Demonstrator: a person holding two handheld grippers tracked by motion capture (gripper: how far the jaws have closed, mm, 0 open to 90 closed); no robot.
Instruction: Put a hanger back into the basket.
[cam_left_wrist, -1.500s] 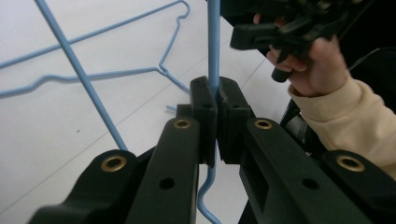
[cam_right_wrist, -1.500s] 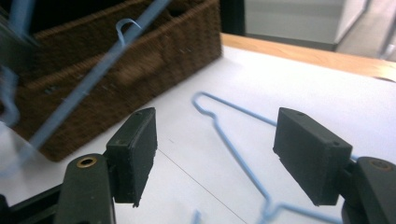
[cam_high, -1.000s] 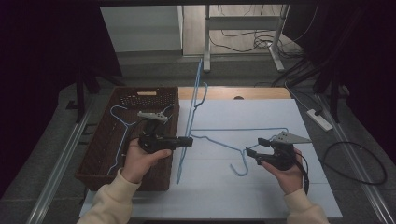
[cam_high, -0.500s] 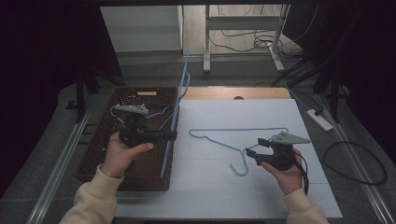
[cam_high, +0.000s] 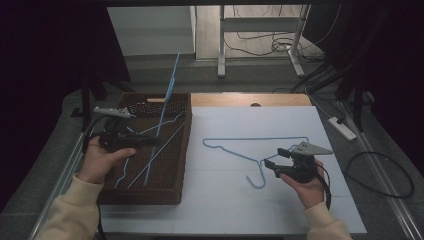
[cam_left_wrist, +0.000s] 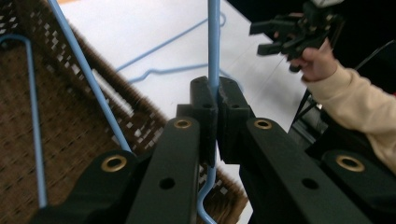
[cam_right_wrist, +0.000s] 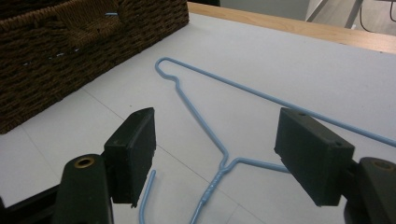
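- Two hangers: our left claw clenches one upright over the basket, left of frame.
- Our right claw, released, hovers beside the tabletop hanger, lower right.

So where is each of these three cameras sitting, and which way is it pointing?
High view: above the person's side, looking forward and down on the table; both forearms show, left gripper over the basket.
Left gripper view: rides the left gripper, jaws clamped on a blue hanger; right gripper shows far off.
Right gripper view: looks between open jaws at the hanger on the table.
Shared: both gripper views show the basket.
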